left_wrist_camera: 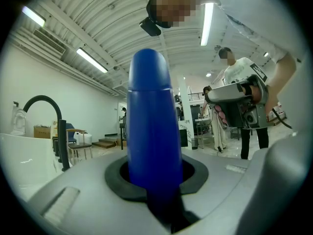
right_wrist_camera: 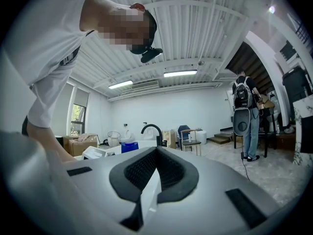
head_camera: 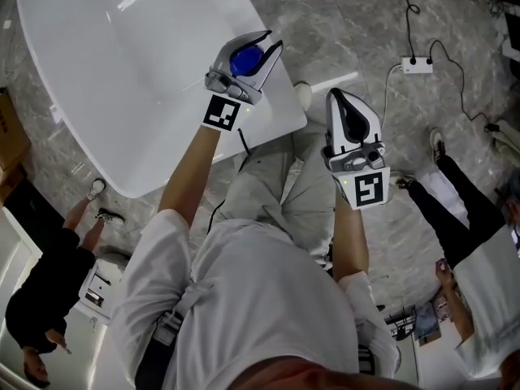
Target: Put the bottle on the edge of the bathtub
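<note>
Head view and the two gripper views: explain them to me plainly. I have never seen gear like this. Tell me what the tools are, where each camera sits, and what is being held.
There is no robot here: a person holds a tool in each hand. The head view comes from a camera on the person's head, looking steeply down. The other two cameras ride on the tools and look along their jaws.

The left hand-held gripper is shut on a blue bottle, which stands upright between its pads. In the head view it is over the near rim of a white bathtub.

The right hand-held gripper is beside the tub, over the grey stone floor. Its jaws are together with nothing in them.
</note>
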Motion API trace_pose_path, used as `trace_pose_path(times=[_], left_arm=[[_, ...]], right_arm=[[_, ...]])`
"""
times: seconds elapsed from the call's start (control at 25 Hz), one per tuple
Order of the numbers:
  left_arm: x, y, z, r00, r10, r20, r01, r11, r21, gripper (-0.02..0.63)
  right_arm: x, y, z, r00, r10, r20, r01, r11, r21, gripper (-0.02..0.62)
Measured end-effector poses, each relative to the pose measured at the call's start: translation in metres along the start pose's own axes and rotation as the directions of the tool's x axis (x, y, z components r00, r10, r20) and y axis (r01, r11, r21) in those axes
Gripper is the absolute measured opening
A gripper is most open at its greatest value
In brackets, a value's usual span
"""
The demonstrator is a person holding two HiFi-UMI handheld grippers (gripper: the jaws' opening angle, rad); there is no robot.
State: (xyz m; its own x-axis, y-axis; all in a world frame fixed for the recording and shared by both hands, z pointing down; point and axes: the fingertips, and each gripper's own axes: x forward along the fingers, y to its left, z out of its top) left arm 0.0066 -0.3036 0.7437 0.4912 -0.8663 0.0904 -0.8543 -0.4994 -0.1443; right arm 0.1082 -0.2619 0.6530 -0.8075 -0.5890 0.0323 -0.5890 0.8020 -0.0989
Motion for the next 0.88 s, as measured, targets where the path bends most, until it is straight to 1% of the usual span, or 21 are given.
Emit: trace_pose_path(times=[0.48,0.68,0.88], left_arm=[[0.003,-0.001,-0.03,1.0,-0.012,-0.015,0.012,1.0,-0.001,0.09],[0.006,-0.004,-0.027,1.0,-0.02,0.001,0.02,1.0,0.009,0.094],[0.006,-0.005,-0.028,1.0,-0.015,-0.003,0.015,1.0,0.01,0.1]], right_arm=[[-0.002,-0.002,-0.014,1.0,-0.006,-0.003,0.007,1.0,0.009,0.002],[-0.002,0.001,-0.019,1.0,-0.008,-0.003,0.008,1.0,0.015,0.002],[-0.004,0.004,-0.024,1.0,-0.007,-0.013,0.008,1.0,0.025,0.002]])
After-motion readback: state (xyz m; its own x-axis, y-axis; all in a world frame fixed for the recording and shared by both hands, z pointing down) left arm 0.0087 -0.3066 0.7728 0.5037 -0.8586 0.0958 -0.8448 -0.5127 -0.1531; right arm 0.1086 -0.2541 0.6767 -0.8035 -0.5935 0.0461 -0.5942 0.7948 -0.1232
